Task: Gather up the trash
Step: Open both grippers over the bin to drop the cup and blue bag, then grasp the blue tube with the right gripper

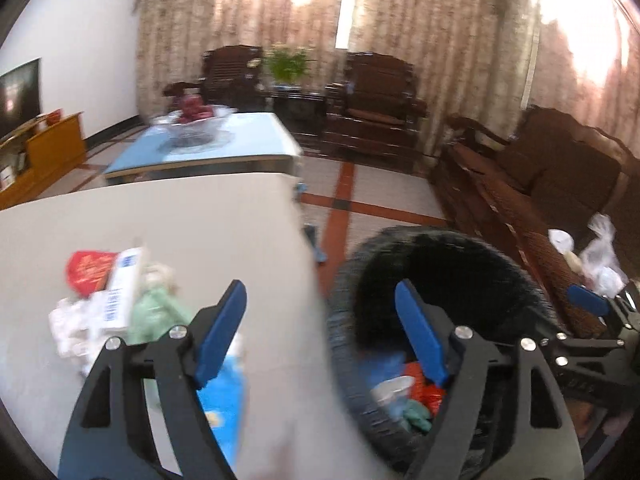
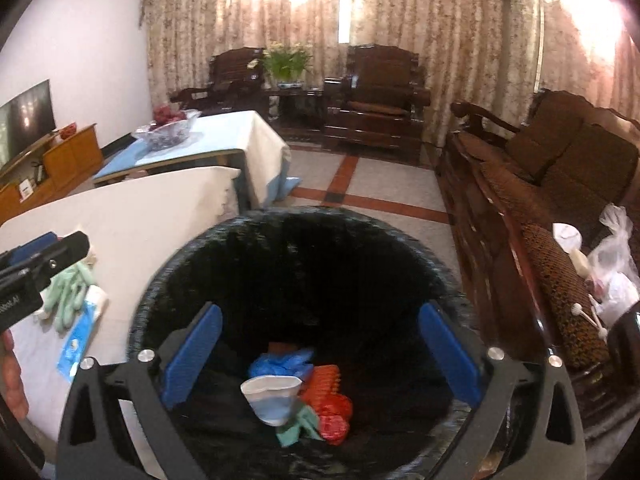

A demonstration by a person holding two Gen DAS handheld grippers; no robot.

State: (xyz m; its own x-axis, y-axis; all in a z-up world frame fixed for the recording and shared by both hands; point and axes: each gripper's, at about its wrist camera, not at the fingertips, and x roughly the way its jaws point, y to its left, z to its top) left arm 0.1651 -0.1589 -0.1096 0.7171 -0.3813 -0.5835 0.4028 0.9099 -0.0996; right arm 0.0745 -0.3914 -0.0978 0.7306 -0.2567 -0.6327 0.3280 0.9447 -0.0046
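Note:
A black bin (image 2: 180,256) stands beside the white table (image 2: 152,216). On its bottom lie a white paper cup (image 2: 272,398), a blue crumple (image 2: 280,362), an orange-red wrapper (image 2: 328,396) and a green scrap (image 2: 300,424). My right gripper (image 2: 322,340) hangs open over the bin's mouth with nothing between its fingers. My left gripper (image 1: 320,320) is open and empty, straddling the table edge and the bin (image 1: 344,300). Left on the table (image 1: 200,220) are a red packet (image 1: 86,272), a white-and-blue box (image 1: 124,292), a green glove (image 1: 156,312), white tissue (image 1: 72,328) and a blue packet (image 1: 224,404).
A dark wooden sofa (image 2: 560,168) runs along the right, with plastic bags (image 2: 612,272) on its seat. Beyond the white table stands a blue-topped coffee table (image 2: 224,132) with a glass fruit bowl (image 2: 168,128). Armchairs and a plant line the curtained back wall. A TV stand (image 2: 60,164) sits at left.

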